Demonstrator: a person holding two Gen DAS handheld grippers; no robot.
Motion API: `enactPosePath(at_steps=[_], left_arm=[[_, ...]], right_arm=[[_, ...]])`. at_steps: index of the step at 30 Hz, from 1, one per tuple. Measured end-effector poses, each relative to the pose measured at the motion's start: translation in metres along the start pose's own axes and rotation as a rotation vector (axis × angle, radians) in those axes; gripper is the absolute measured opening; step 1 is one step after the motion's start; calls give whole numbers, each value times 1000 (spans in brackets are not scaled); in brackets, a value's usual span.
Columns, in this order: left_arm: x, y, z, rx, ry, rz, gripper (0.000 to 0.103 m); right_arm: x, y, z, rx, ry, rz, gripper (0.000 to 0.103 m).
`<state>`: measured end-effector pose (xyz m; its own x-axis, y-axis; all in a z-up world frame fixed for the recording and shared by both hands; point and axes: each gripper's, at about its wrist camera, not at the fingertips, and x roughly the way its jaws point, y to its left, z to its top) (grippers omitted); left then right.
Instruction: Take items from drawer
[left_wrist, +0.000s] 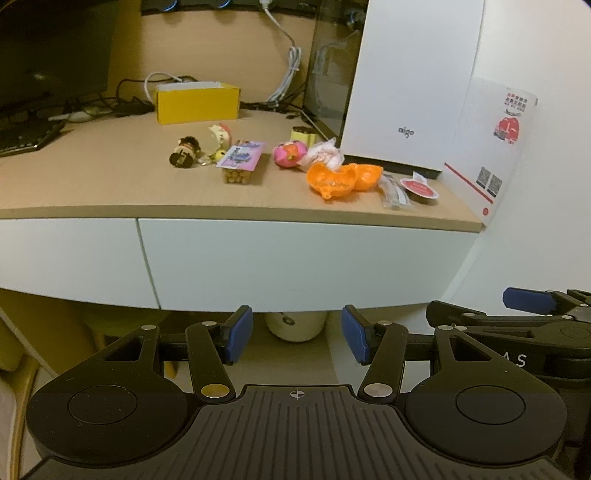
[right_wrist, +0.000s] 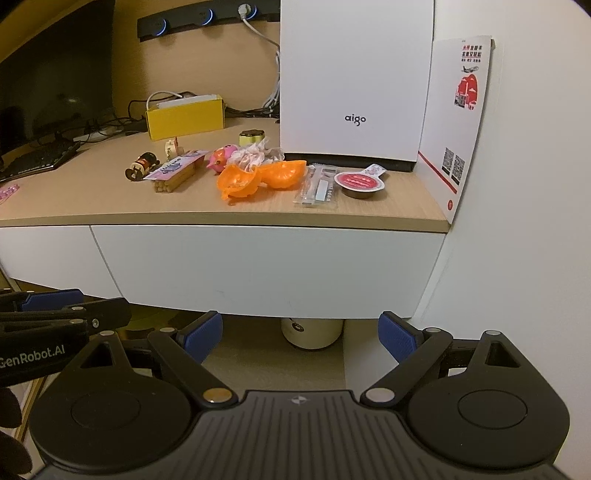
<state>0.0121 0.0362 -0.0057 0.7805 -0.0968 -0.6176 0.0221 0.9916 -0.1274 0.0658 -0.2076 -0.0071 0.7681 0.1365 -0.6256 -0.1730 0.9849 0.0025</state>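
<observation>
White, flat-fronted drawer (right_wrist: 266, 269) under the wood-grain bench (left_wrist: 92, 177), shut flush, no handle in sight. Contents hidden.

Small items laid in a loose row on the bench top: split orange plastic capsule shell (right_wrist: 258, 177), pink round toy (right_wrist: 221, 158), crumpled clear wrapper (right_wrist: 255, 153), clear box of pale sticks with a purple card lid (right_wrist: 177, 173), dark barrel-shaped figurine (right_wrist: 142, 166), sealed clear sachet (right_wrist: 317, 184), round foil-lidded cup with a red label (right_wrist: 360, 182). Behind them, open yellow cardboard box (left_wrist: 197, 101) and tall white case marked "aigo" (right_wrist: 354, 77).

Left claw (left_wrist: 297, 334) held low before the drawer front, blue pads well apart, nothing between. Right claw (right_wrist: 301, 336) level beside it, also spread wide and bare.

Fits two readings: items on the bench already out and drawer pushed shut again, or drawer yet to be pulled with other items inside. Not settled from this view.

If drawer is to be worked: likely a lip under the bottom edge, so hook one pad beneath the front near its middle, pull straight and level to avoid racking. Keep clear of the white wall on the right. Mind the light shell and wrapper near the bench edge; easily knocked off.
</observation>
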Motion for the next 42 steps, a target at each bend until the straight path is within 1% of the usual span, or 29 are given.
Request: enactPosePath(at_steps=[30,42], left_arm=[[2,0,-2,-8,6,-6,58],[-1,6,-3,-46,16,-2,58]], right_arm=[[3,-3,-1,9,11,1,92],[4,0,-3,7,18,9,92]])
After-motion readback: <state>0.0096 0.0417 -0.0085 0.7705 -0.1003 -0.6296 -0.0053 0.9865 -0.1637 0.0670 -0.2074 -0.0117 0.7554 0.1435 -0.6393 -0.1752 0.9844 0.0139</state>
